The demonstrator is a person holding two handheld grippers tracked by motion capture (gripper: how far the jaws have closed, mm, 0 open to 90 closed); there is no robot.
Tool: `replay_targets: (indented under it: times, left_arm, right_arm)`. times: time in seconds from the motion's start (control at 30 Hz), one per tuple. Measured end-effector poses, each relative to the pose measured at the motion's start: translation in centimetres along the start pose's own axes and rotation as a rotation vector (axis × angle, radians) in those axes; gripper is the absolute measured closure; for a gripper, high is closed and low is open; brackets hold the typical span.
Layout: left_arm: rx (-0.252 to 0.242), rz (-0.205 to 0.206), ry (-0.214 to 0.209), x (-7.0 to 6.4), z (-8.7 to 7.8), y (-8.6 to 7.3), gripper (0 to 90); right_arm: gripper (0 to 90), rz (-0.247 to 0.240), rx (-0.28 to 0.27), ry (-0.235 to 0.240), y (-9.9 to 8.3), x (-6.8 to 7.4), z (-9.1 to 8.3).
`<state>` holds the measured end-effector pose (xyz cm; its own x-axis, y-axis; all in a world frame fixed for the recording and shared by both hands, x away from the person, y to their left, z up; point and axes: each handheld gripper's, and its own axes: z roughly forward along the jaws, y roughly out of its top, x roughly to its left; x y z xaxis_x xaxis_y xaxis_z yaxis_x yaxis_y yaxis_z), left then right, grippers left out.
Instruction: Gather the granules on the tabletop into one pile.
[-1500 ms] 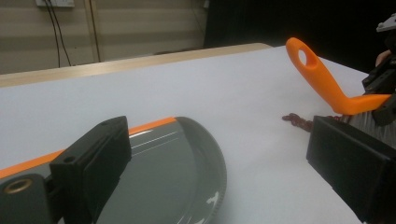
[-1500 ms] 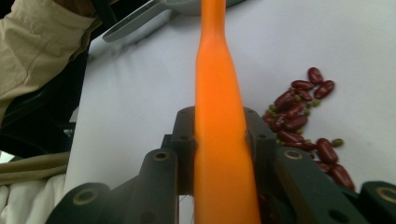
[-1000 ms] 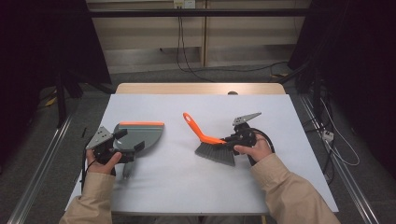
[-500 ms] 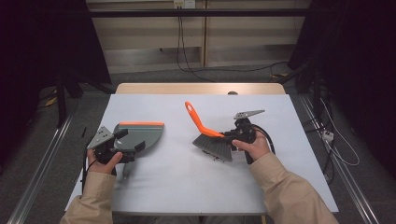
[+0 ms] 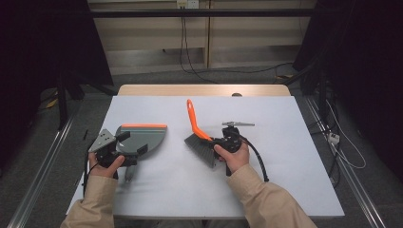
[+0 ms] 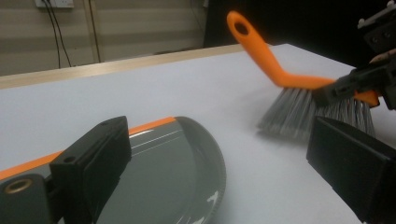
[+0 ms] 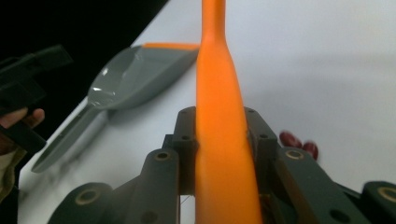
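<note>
A grey dustpan (image 5: 142, 137) with an orange lip lies flat on the left of the white table (image 5: 294, 171). My left gripper (image 5: 124, 151) is at its near edge. The left gripper view shows it (image 6: 219, 137) open, its jaws wide apart over the dustpan (image 6: 173, 177). My right gripper (image 5: 219, 142) is shut on the orange handle of a brush (image 5: 192, 118), whose grey bristles (image 5: 199, 148) touch the table to the right of the dustpan. In the right gripper view the jaws (image 7: 219, 140) clamp the handle (image 7: 219, 93), with the dustpan (image 7: 135, 77) beyond at left.
Two small dark red bits (image 7: 297, 142) lie on the table just right of the brush. A wooden strip (image 5: 204, 90) runs along the table's far edge. Cables (image 5: 190, 57) hang behind the table, and metal rails (image 5: 43, 175) flank it on the floor.
My right gripper has carried the brush leftward, closer to the dustpan, and the handle now points more toward the far edge. The left gripper has stayed in place.
</note>
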<state>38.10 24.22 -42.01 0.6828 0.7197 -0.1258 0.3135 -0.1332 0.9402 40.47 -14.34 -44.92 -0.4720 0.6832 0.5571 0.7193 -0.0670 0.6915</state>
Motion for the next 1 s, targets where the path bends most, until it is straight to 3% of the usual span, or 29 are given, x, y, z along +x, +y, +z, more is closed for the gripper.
replay_targets:
  times: [0.17,0.33,0.7,1.0]
  left_arm:
    - [0.001,0.002,0.001,0.1,0.0,0.0,6.2]
    - [0.000,0.003,-0.001,-0.1,0.1,0.0,6.2]
    - [-0.006,0.002,0.000,-0.2,-0.1,0.1,6.3]
    - [-0.005,0.004,-0.001,-0.2,-0.1,0.1,6.2]
  right_arm:
    - [71.0,0.049,-0.002,-0.092,-0.8,-0.7,-0.8]
    - [70.8,0.080,-0.022,-0.149,-1.4,-1.1,-2.0]
    - [70.6,0.101,-0.042,-0.209,-2.0,-1.5,-3.4]
    - [70.5,0.119,-0.050,-0.230,-2.2,-1.9,-4.3]
